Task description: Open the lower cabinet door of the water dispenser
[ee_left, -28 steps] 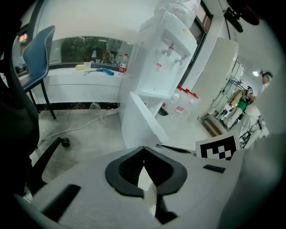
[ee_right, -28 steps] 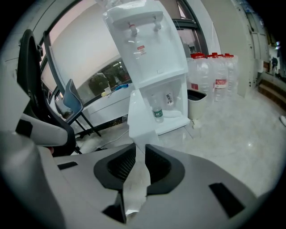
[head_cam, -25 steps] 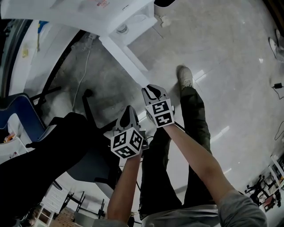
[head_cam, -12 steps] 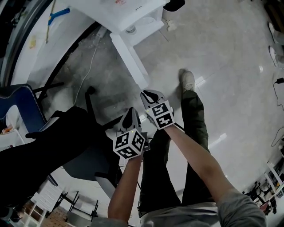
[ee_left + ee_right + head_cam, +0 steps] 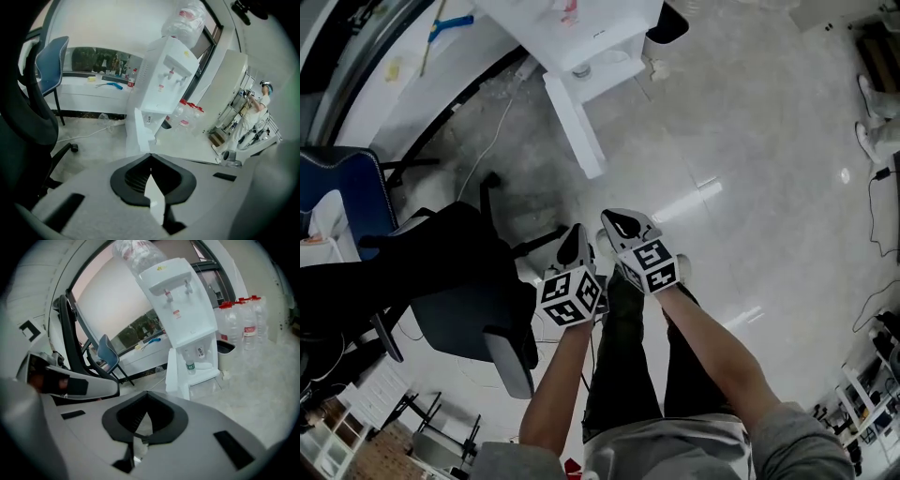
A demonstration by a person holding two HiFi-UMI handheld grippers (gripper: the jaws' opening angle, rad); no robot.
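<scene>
While cabinet door (image 5: 176, 375) stands upright, swung outward, left tongs (image 5: 150, 165) shut, right tongs (image 5: 142, 417) just closed, both empty.

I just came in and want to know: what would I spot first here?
The tall white water dispenser, with a big bottle upside down on top. Its lower cabinet door hangs open, showing a small bottle inside. A black office chair stands nearby, at the left of the head view.
</scene>
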